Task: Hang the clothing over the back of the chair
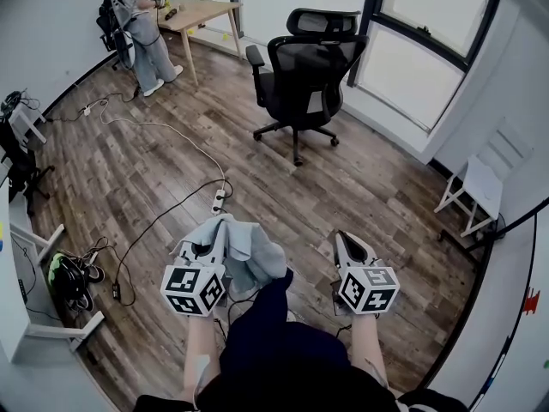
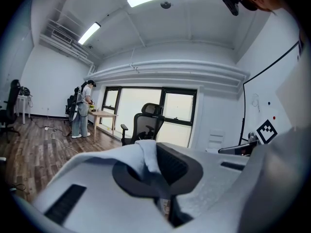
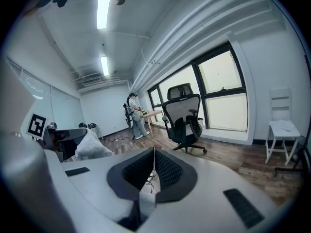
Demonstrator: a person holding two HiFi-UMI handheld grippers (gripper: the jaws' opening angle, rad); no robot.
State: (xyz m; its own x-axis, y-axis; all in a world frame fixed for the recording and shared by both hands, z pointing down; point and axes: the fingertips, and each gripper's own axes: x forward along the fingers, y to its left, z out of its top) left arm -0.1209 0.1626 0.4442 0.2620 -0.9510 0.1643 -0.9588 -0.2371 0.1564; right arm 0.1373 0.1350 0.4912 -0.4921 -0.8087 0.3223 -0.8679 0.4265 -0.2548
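Note:
A black mesh office chair [image 1: 304,67] stands on the wood floor some way ahead of me, in front of the windows. It also shows in the left gripper view as the chair [image 2: 146,123] and in the right gripper view as the chair [image 3: 183,115]. My left gripper [image 1: 219,230] is shut on a light grey-blue piece of clothing [image 1: 257,256], which bunches and hangs to its right. A fold of the clothing [image 2: 143,161] sits pinched between the left gripper [image 2: 153,147] pads. My right gripper [image 3: 154,152] is shut with nothing in it, and in the head view the right gripper [image 1: 345,239] sits level with the left.
A person [image 1: 141,24] stands at a wooden table [image 1: 202,11] at the far left. A power strip [image 1: 219,200] and cables lie on the floor between me and the chair. A white folding chair [image 1: 480,187] stands at the right wall. Shoes [image 1: 73,281] lie by a white desk leg at the left.

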